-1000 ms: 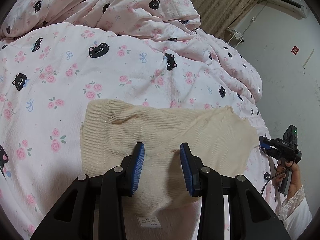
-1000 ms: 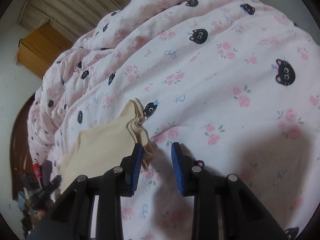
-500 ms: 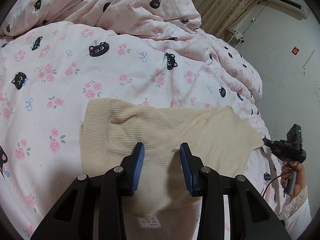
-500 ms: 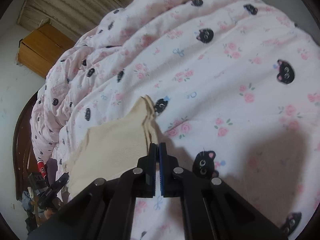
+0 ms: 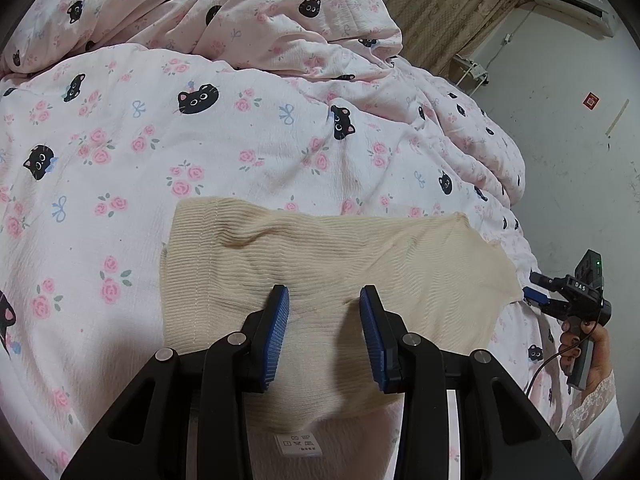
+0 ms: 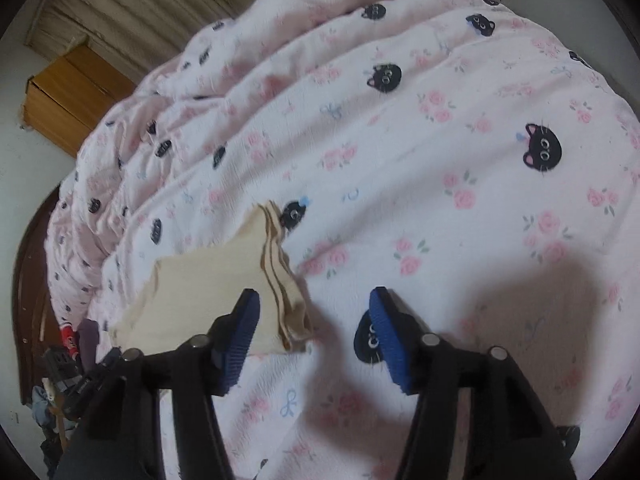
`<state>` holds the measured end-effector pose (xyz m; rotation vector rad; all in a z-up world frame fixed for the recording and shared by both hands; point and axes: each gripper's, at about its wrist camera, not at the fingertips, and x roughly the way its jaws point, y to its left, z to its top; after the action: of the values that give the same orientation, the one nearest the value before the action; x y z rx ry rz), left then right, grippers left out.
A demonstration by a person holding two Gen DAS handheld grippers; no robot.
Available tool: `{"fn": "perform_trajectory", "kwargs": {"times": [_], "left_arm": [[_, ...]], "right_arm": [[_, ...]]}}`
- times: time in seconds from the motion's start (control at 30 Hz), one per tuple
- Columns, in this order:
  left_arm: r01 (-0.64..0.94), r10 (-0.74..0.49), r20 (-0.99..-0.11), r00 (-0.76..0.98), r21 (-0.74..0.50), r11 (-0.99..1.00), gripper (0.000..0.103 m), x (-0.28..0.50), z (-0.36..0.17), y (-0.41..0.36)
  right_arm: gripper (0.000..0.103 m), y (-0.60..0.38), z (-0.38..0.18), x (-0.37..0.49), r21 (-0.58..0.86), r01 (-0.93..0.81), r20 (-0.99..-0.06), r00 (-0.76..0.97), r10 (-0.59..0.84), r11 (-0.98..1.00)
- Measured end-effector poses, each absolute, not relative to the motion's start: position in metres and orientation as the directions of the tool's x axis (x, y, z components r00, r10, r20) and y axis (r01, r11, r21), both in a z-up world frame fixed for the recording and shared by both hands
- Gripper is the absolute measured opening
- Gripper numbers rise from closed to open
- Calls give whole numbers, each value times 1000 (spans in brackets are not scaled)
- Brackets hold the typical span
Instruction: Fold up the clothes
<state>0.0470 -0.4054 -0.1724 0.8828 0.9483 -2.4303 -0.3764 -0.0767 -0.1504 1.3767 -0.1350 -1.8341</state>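
A cream ribbed knit garment (image 5: 328, 264) lies folded flat on the bed, its white care label (image 5: 299, 445) showing at the near edge. My left gripper (image 5: 323, 312) is open just above its near part, holding nothing. In the right wrist view the garment (image 6: 208, 292) lies left of centre with its stacked edges (image 6: 280, 280) facing me. My right gripper (image 6: 314, 332) is wide open and empty over those edges. The right gripper also shows in the left wrist view (image 5: 536, 294), at the garment's right corner.
The bed is covered by a pink quilt (image 5: 200, 128) with black cat faces and roses, bunched up at the back. A wooden cabinet (image 6: 76, 96) stands beyond the bed. Clutter (image 6: 60, 360) lies by the bed's left edge. A white wall (image 5: 580, 140) is on the right.
My right gripper closed at the garment's edge half a second ago and has now opened wide, letting go. My left gripper has stayed open in place.
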Motion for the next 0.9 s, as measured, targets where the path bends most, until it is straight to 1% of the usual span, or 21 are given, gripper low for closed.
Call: {"fn": "perform_trajectory", "kwargs": {"times": [0.13,0.3,0.37,0.43,0.6,0.63,0.67,0.73,0.9], "left_arm": [[546,-122,-675,-727,-463,-698,32,47,-172,-405],[548,-124,-676,-727,-461,-698,32,47,-172,-405],[548,-124,-676,-726,-461,-698,32,46,-173,-405],[548,-124,-677,-726,-460,-698,32,46,-173,-405],[549,-123,-678,-725,-460,-698,32,46,-173,-405],[549,-123,-678,-725,-460,-698,32,46,-173,-405],[549,-123,-678,-725,-460,-698,32,46,-173,-405],[549,-123,-678,-724,-460,-698,32,46,-173,-405],[549,-122,-678,-725,-462,-697,32,45,-173,-406]], "right_arm": [[60,-88,-156,-378,532,564,-749,-35,-662,-631],[55,-103,-163,-379,540,594,-744,5,-668,-596],[48,-109,-166,-380,543,606,-742,21,-670,-581],[45,-115,-169,-380,546,617,-740,38,-672,-566],[27,-117,-174,-378,574,620,-733,99,-673,-534],[18,-117,-175,-377,569,626,-737,101,-668,-533],[14,-117,-175,-377,572,623,-738,106,-666,-535],[10,-117,-175,-377,590,608,-727,114,-677,-531],[9,-116,-162,-374,577,622,-720,83,-689,-529]]}}
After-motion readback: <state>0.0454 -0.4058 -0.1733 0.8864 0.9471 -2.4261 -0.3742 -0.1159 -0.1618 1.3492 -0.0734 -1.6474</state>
